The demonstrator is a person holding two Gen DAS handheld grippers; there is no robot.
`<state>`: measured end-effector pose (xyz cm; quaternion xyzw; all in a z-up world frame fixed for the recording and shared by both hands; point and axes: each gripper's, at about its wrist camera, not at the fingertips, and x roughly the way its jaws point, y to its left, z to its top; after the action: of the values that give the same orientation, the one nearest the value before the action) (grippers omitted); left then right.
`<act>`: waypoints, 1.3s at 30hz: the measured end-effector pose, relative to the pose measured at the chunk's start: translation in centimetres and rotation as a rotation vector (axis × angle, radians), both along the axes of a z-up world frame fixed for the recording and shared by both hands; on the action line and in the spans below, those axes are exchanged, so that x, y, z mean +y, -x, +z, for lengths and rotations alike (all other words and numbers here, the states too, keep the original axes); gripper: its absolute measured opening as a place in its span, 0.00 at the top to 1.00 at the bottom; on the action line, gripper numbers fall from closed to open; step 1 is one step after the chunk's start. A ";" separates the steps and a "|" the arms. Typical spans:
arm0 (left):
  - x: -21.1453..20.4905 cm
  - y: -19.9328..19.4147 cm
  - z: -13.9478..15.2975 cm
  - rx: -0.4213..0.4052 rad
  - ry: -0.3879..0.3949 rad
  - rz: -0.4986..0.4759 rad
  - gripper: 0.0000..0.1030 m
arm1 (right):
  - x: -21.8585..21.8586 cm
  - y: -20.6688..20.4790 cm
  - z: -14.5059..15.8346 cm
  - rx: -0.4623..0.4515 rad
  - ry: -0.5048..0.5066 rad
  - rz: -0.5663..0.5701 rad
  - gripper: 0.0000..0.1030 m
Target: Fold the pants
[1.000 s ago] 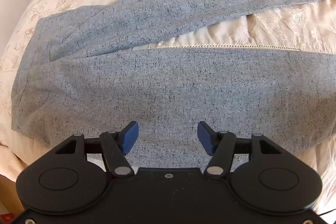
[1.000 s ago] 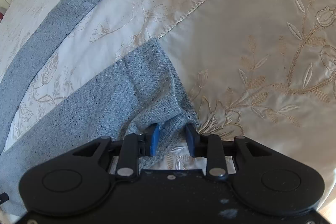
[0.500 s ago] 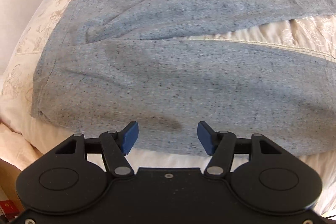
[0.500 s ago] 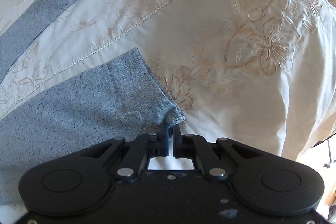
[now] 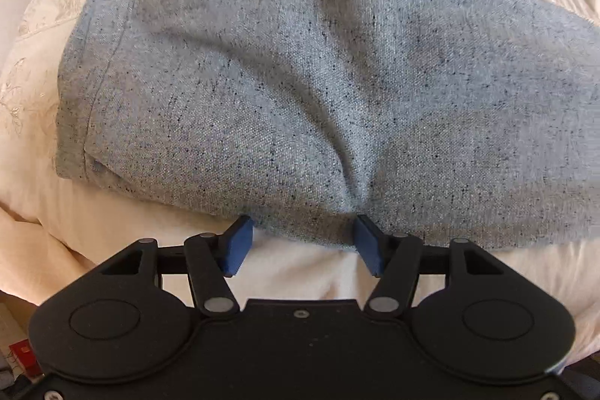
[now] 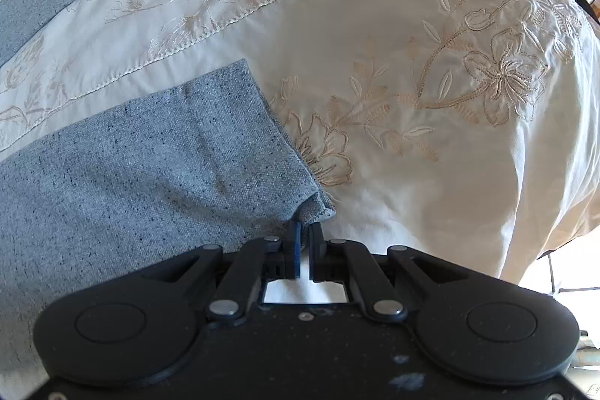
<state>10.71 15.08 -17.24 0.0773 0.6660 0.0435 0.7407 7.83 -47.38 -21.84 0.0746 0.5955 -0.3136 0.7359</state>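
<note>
Your pants [image 5: 337,81] are pale blue-grey, flecked with dark specks. The bedspread [image 6: 431,25] is cream with tan embroidered flowers. Your tongs [image 6: 304,231] are black with blue pads.

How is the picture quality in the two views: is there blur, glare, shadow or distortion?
Left wrist view: the pants are softly blurred toward the top and bulge from the fisheye lens; folds cast soft shadows; the gripper is sharp. Right wrist view: sharper, the bedspread embroidery is crisp; strong glare washes out the lower right corner; the seam line curves from distortion.
</note>
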 end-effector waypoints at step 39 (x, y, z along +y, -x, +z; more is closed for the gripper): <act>-1.4 -25.6 1.8 -0.053 0.219 -0.967 0.44 | 25.5 -17.4 7.5 -0.281 -0.232 0.215 0.85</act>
<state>36.29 13.65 -15.41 0.2981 0.5355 -0.3731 0.6966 25.28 -21.89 -14.31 0.1377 0.5237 -0.1493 0.8273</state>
